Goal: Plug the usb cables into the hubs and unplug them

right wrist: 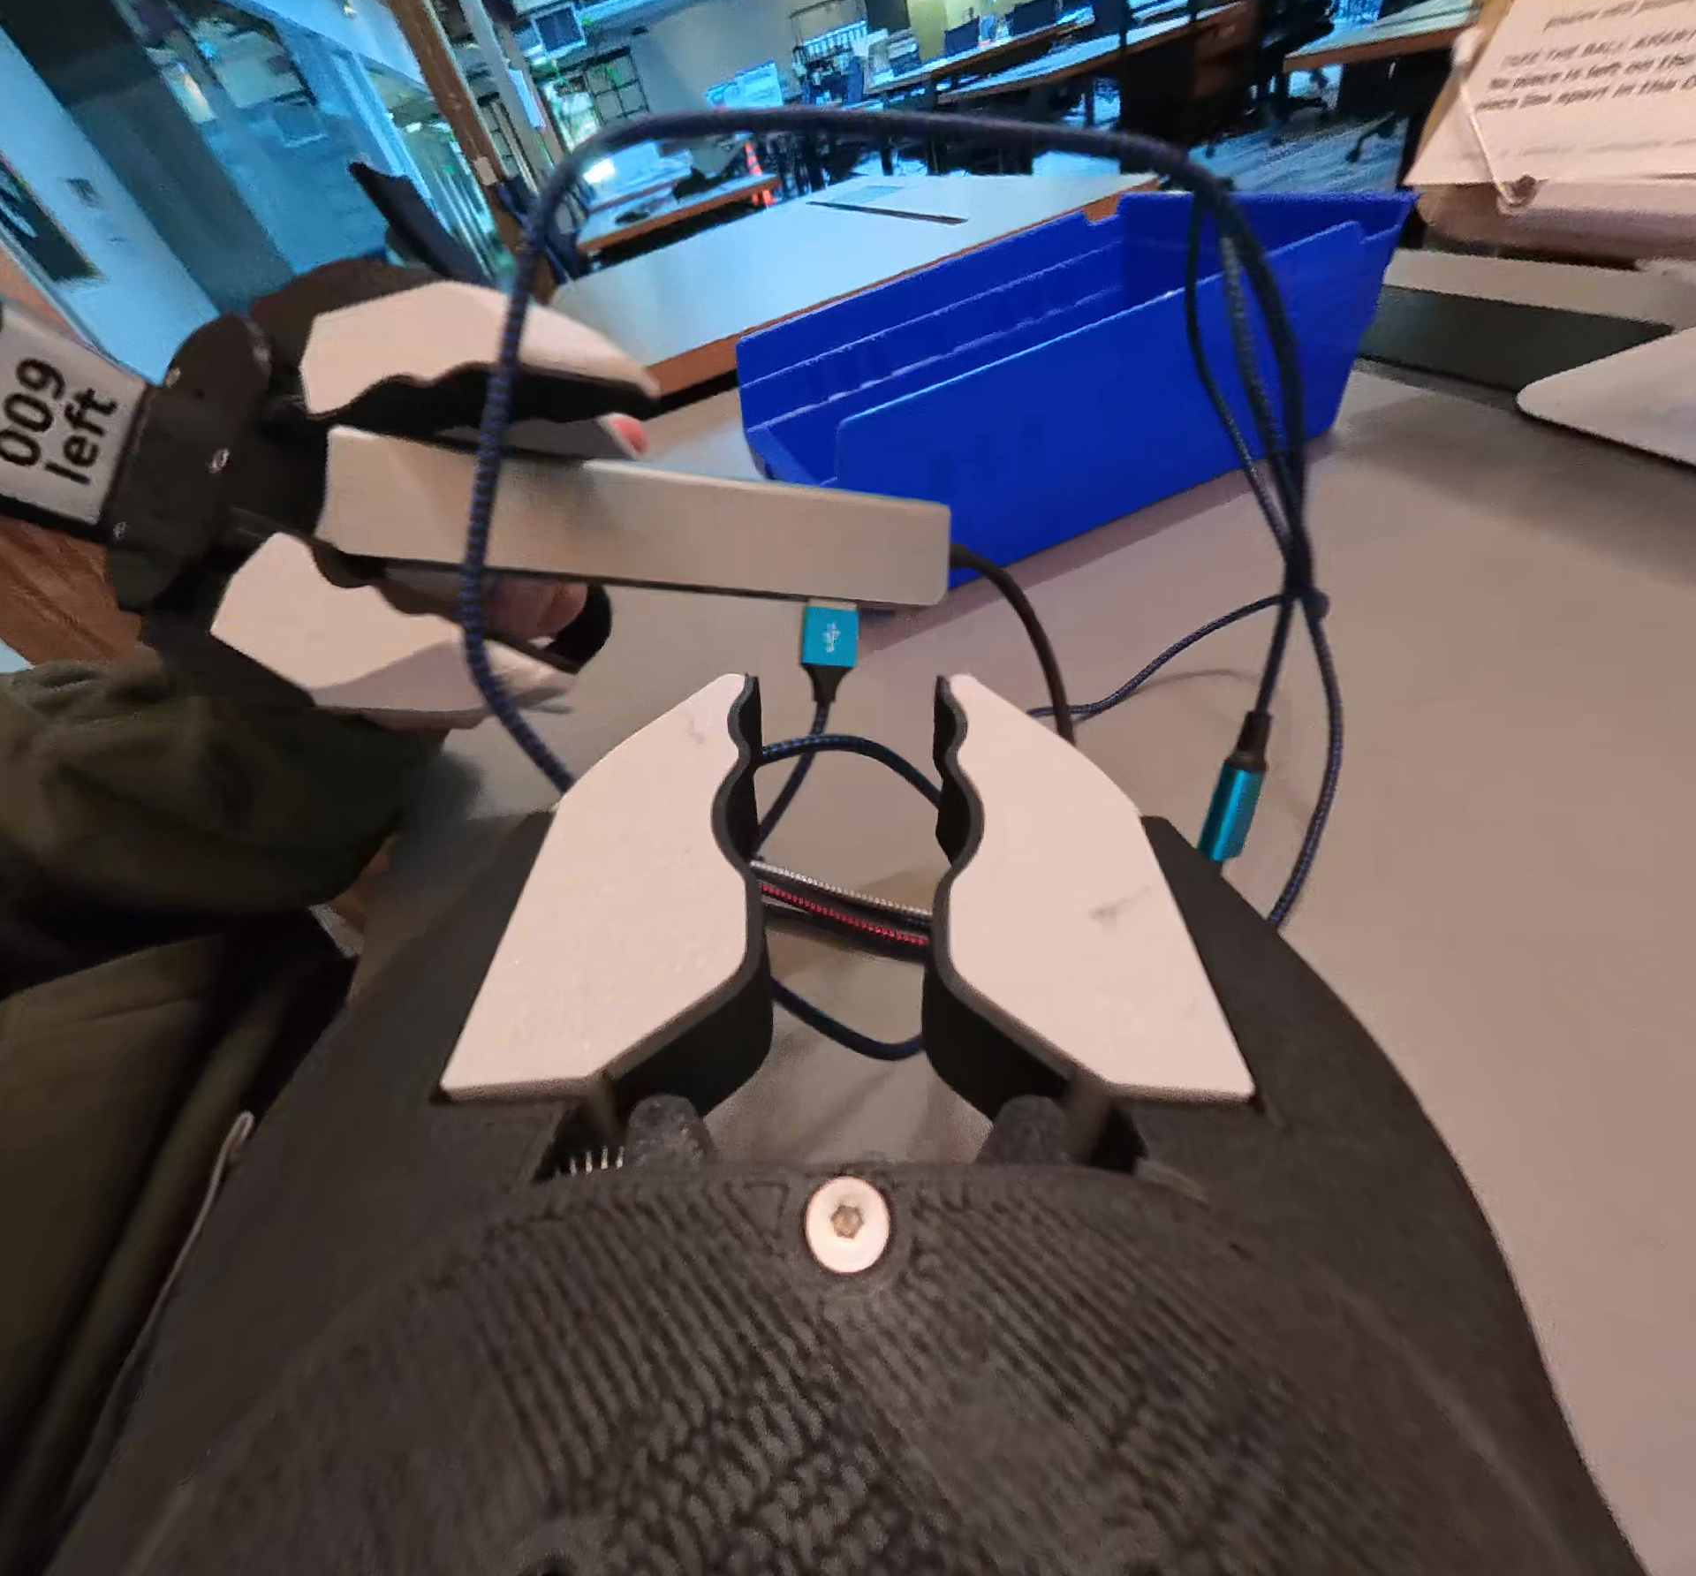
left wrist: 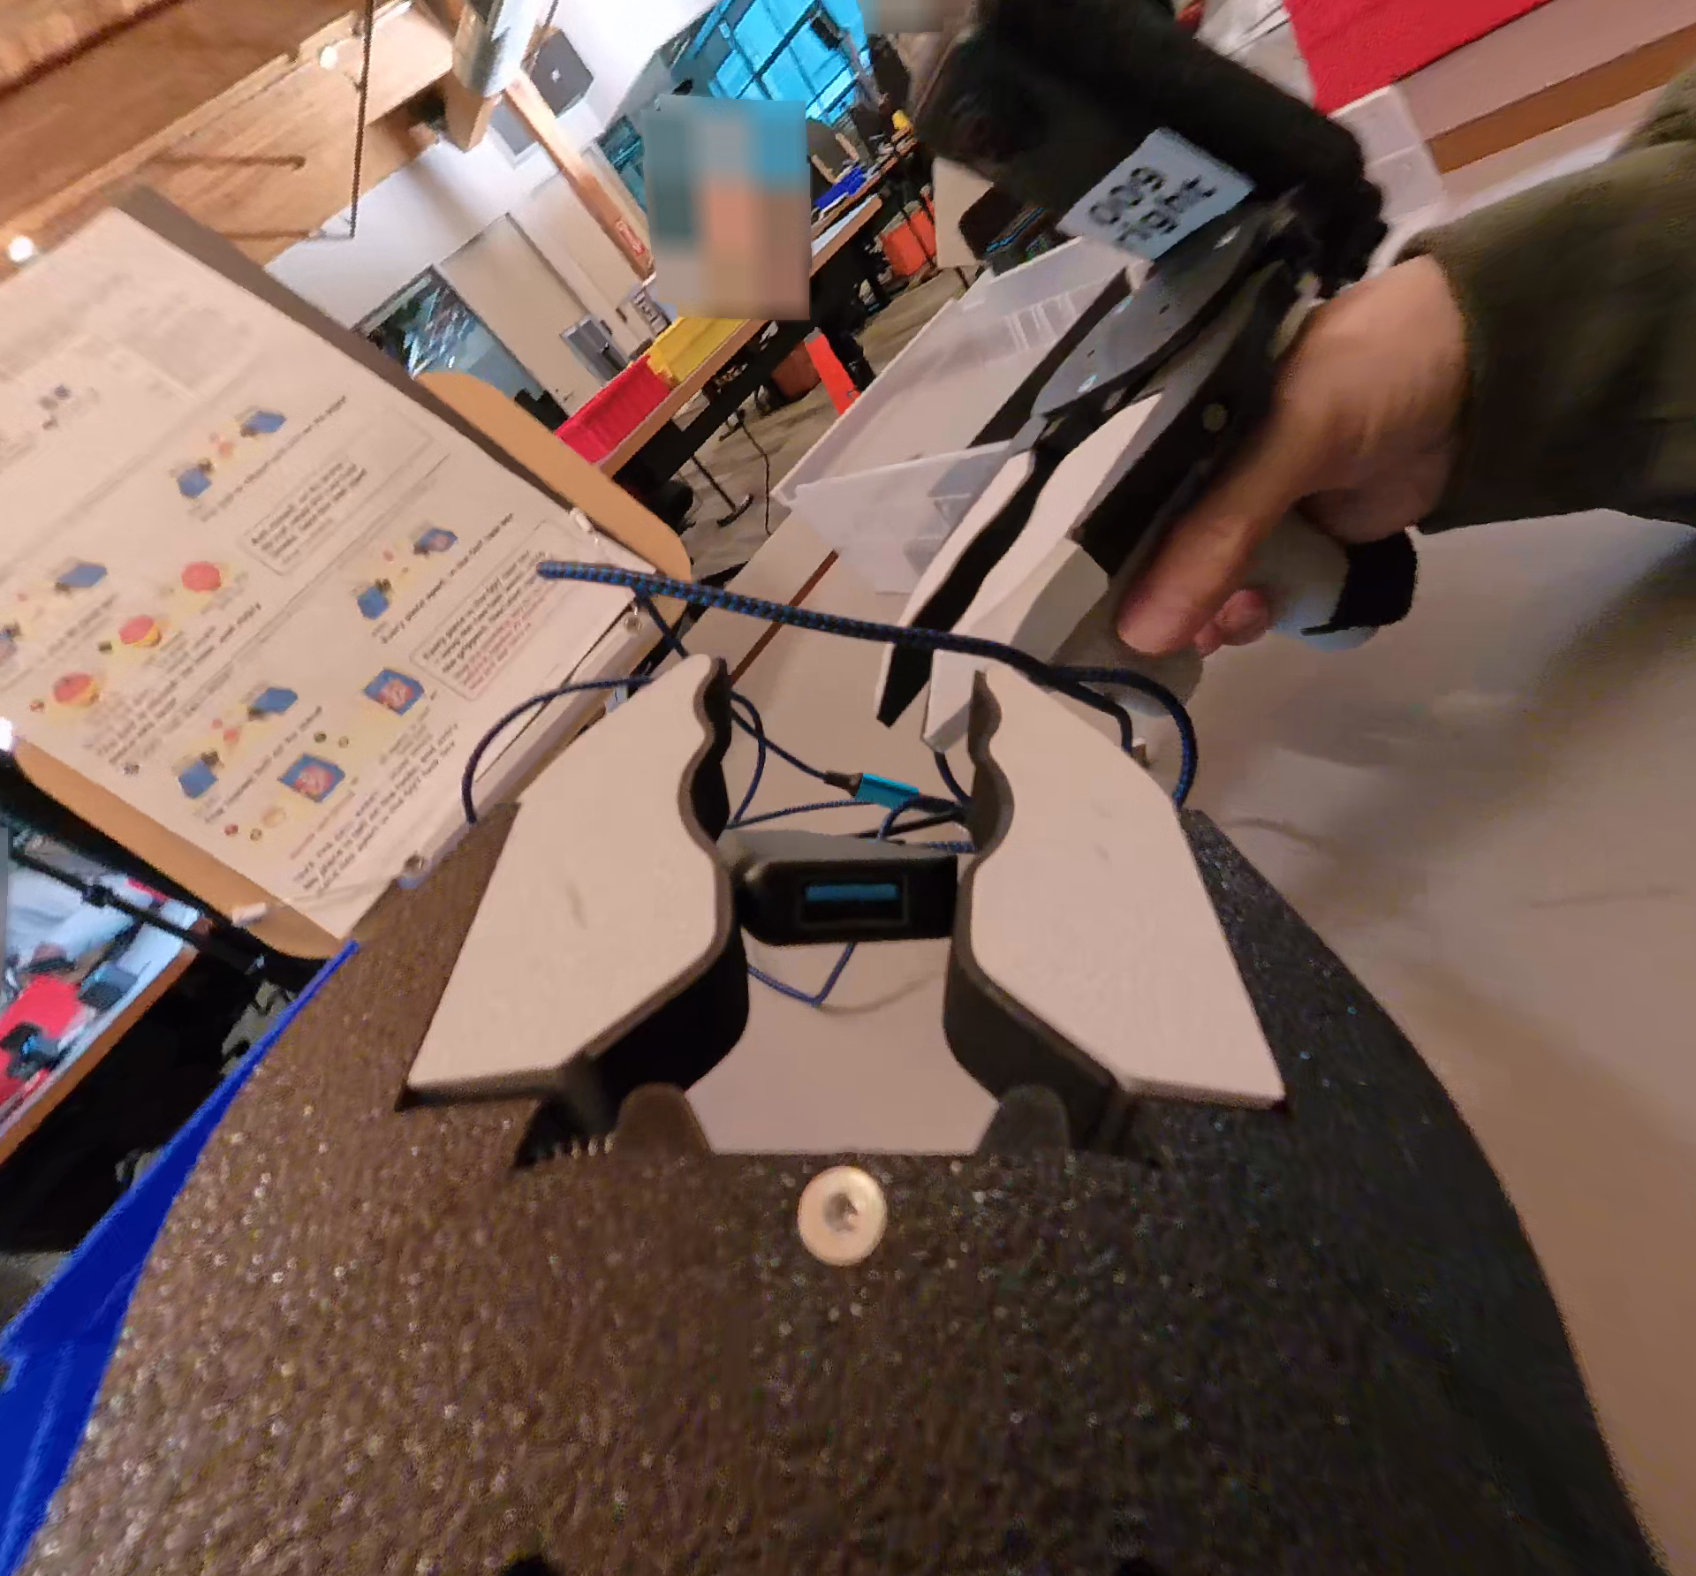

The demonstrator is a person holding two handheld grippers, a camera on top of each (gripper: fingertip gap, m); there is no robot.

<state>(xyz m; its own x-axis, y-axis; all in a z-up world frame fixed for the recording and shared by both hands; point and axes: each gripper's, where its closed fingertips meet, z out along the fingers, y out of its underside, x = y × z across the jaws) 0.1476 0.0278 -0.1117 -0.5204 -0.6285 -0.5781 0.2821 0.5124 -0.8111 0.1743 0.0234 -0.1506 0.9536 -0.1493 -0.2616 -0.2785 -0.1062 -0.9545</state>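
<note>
Hub (right wrist: 633,536) lies level in left claw (left wrist: 844,798); right claw (right wrist: 849,706) gapes empty.

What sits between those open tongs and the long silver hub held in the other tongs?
In the right wrist view, a teal-shelled USB plug hangs from the long silver hub's underside, just beyond the right tongs, its blue braided cable trailing between them.

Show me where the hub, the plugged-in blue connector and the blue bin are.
hub (right wrist: 642,527): right wrist view, its silver side face.
plugged-in blue connector (right wrist: 829,637): right wrist view, its teal shell.
blue bin (right wrist: 1037,449): right wrist view, its front wall.
</note>
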